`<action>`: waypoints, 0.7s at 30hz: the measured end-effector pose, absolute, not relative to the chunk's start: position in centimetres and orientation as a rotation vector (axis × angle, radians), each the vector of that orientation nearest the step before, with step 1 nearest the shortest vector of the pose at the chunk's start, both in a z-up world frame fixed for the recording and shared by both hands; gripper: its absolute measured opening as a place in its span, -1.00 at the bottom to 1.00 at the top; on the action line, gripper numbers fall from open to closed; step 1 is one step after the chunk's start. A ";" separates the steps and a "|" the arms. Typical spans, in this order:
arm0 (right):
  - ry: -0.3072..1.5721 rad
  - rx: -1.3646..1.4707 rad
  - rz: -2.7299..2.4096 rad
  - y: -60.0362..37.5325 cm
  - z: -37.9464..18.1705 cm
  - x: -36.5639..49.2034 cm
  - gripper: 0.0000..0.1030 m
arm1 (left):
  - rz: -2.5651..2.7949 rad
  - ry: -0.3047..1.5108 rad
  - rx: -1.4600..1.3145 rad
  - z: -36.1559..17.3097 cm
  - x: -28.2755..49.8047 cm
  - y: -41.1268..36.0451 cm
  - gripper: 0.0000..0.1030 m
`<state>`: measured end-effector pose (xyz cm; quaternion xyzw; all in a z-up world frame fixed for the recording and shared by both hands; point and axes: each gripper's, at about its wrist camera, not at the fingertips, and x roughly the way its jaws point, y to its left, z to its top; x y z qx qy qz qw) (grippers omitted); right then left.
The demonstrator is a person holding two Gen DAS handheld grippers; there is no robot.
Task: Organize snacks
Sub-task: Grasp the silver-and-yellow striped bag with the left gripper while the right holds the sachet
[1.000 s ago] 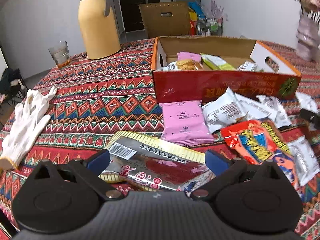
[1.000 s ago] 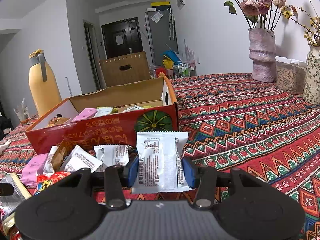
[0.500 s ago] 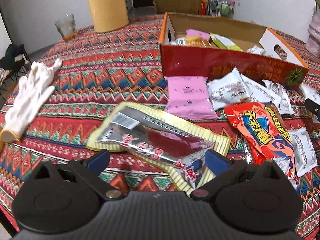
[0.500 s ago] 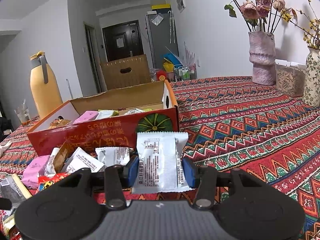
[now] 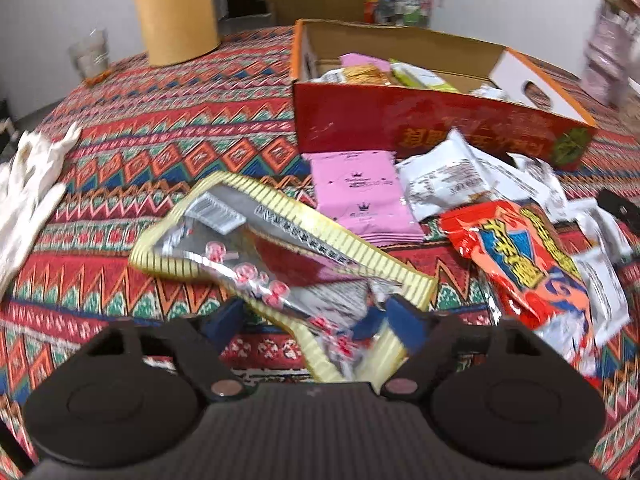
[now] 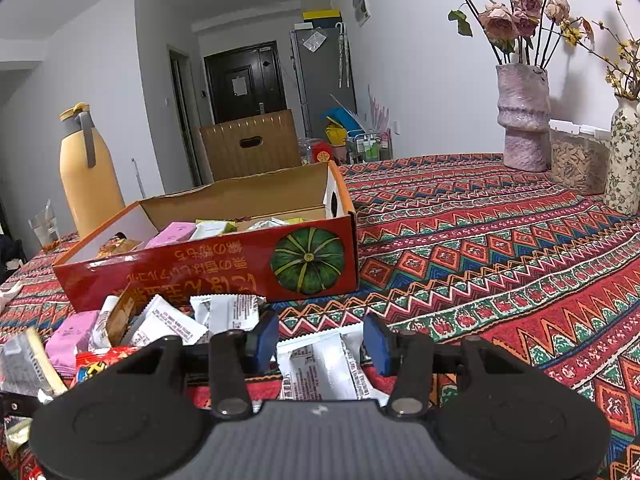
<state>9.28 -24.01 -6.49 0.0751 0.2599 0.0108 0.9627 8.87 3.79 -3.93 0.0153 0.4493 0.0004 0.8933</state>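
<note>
While its jaws are closing, the left gripper point(image 5: 314, 322) has the near corner of a silver-and-yellow snack packet point(image 5: 256, 248) between its pads; blur hides whether both pads press yet. From that view, a pink packet point(image 5: 360, 196) lies at one o'clock, a red bag point(image 5: 516, 256) at three and a white glove point(image 5: 28, 184) at nine. The red box point(image 5: 420, 128) stands beyond, at one o'clock.

Only the right wrist view shows the right gripper point(image 6: 320, 342): its jaws are spread, and a white packet point(image 6: 324, 372) lies on the tablecloth point(image 6: 500, 264) between them, not pinched. Only that view shows a clear container point(image 6: 576, 160) and a flowered vase point(image 6: 624, 160) far off at two o'clock.
</note>
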 end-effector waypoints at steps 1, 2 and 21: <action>0.528 0.151 0.019 -24.0 -6.5 9.3 -0.09 | -0.013 0.928 0.052 -3.8 8.8 3.9 0.39; 0.532 0.149 0.017 -24.1 -6.3 9.2 0.01 | -0.025 0.924 0.070 -3.7 8.7 4.0 0.30; 0.710 0.023 0.082 -23.5 -7.5 11.4 -0.20 | 0.022 0.886 0.072 -2.8 9.7 6.3 1.00</action>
